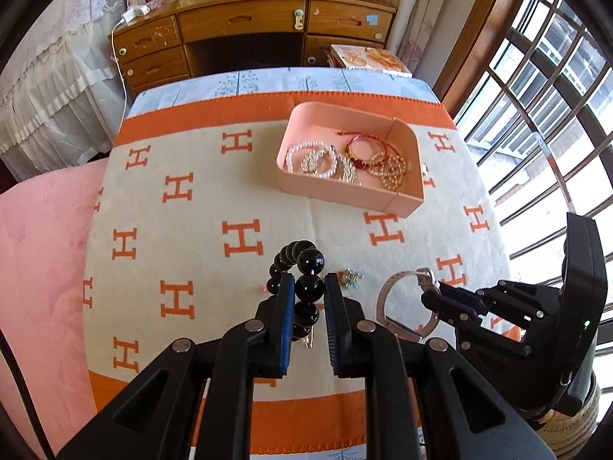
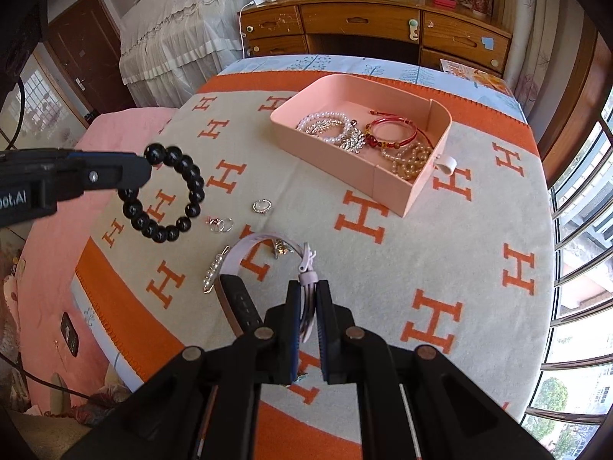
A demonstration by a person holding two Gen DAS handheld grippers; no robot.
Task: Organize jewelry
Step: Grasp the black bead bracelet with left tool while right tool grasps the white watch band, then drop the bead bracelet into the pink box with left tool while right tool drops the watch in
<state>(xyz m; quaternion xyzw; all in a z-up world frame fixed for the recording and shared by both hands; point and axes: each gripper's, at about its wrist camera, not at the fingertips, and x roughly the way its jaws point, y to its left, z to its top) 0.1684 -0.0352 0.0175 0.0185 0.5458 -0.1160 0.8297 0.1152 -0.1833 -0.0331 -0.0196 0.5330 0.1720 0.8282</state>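
left tool (image 1: 309, 287) clamped on black bead bracelet (image 2: 164, 191); right tool (image 2: 308, 299) clamped on watch strap (image 2: 306, 268)

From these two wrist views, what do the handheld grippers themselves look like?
Both match: the left gripper and right gripper are matte black plastic scissor linkages with round silver pivot pins and flat fingers faced with blue ribbed pads. The left one's body carries white lettering; the right one's shows a small green light.

Orange "H" letters across the cloth (image 2: 383, 276); partial "oot.AI" on the left hand-held gripper (image 2: 147, 161).
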